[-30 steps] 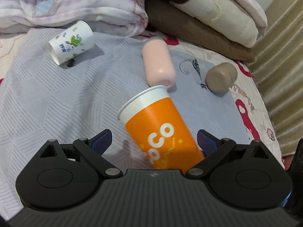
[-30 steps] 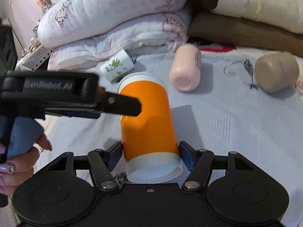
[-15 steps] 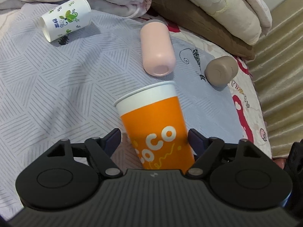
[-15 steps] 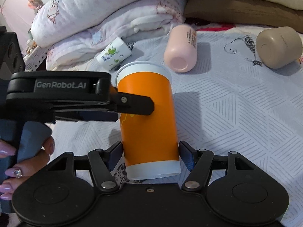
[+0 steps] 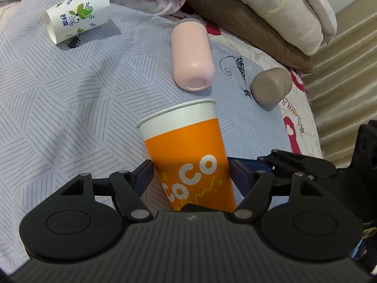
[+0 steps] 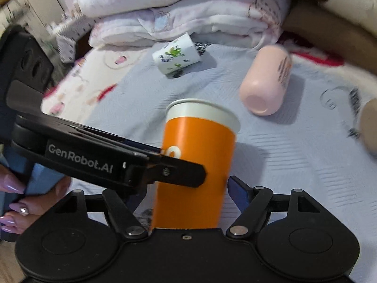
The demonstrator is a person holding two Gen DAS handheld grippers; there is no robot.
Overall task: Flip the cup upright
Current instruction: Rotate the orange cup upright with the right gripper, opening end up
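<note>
An orange paper cup [image 5: 188, 155] with a white rim and "COCO" lettering stands rim-up, slightly tilted, over the grey patterned bedspread [image 5: 70, 94]. My left gripper [image 5: 190, 176] is shut on its lower body. In the right wrist view the cup [image 6: 198, 165] sits between the fingers of my right gripper [image 6: 188, 193]; the right blue pad [image 6: 238, 191] stands just off the wall, so the jaws are open. The left gripper's body [image 6: 106, 160] crosses in front from the left.
A white paper cup with green leaves [image 5: 77, 16] lies on its side at the back left. A pink tumbler [image 5: 192, 56] and a brown cup [image 5: 271, 87] lie on their sides behind. Folded blankets and pillows [image 5: 259, 7] line the back. The bed edge is at right.
The orange cup has swung from lying tilted to nearly upright. My left gripper has closed onto it. My right gripper's fingers have come off the cup, and that view has shifted.
</note>
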